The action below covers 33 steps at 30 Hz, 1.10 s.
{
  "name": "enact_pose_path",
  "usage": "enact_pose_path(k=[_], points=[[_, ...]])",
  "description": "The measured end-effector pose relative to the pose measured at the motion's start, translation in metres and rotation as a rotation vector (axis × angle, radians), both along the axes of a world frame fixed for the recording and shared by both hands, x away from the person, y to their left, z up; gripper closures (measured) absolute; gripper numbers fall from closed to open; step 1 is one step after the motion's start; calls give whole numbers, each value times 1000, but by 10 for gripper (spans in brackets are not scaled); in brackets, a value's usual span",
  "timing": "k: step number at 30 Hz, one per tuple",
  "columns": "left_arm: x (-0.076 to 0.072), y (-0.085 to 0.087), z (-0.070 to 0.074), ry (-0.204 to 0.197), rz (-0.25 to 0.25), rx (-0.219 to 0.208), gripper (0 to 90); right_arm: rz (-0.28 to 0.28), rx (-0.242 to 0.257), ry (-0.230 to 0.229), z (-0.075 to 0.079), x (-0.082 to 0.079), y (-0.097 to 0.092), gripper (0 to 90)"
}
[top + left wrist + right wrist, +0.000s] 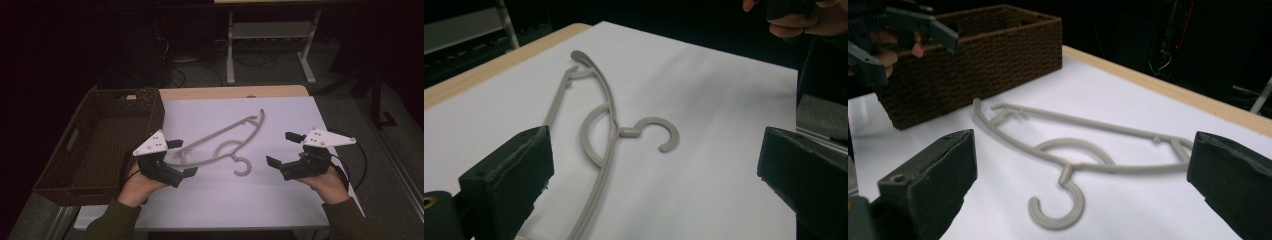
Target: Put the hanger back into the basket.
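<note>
Barely begun, apparently. Grey hanger [225,141] flat on the counter [280,200], between both sets of fingers, ungripped. Left gripper [178,157] and right gripper [283,148] spread wide, empty. Grasping and lifting left.

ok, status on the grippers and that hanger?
Left gripper open, at hanger's end. Right gripper open, empty. Grey plastic hanger flat on white sheet. Nothing blocking.

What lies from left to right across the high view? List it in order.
Brown woven basket → left gripper → grey hanger → right gripper.
</note>
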<state>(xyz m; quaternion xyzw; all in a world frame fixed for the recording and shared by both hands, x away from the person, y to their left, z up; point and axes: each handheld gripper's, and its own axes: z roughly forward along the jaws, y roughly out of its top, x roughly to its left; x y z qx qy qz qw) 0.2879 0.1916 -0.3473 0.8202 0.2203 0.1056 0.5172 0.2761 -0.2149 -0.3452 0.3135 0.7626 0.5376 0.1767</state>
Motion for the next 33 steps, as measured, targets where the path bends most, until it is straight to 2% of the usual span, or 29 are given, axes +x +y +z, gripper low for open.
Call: enact_pose_path(k=[7,14,21,23,25,29,33], points=[[3,-11,-10,21,-19,33,13,10,-27,33,-17,-5,1,0],[10,-20,-19,31,-13,58,13,17,-51,68,-34,-10,-1,0],[19,-32,-30,41,-19,79,14,10,-66,88,-43,-12,-3,0],[22,-35,-34,39,-11,71,16,4,-67,91,-43,-9,-3,29],[25,-37,-37,41,-13,69,57,-2,-72,87,-44,-7,-3,32],[31,-44,-46,48,-14,64,63,-9,-72,98,-45,-3,-3,65],[34,-49,-53,59,-24,77,63,-22,-77,126,-45,5,-1,172]])
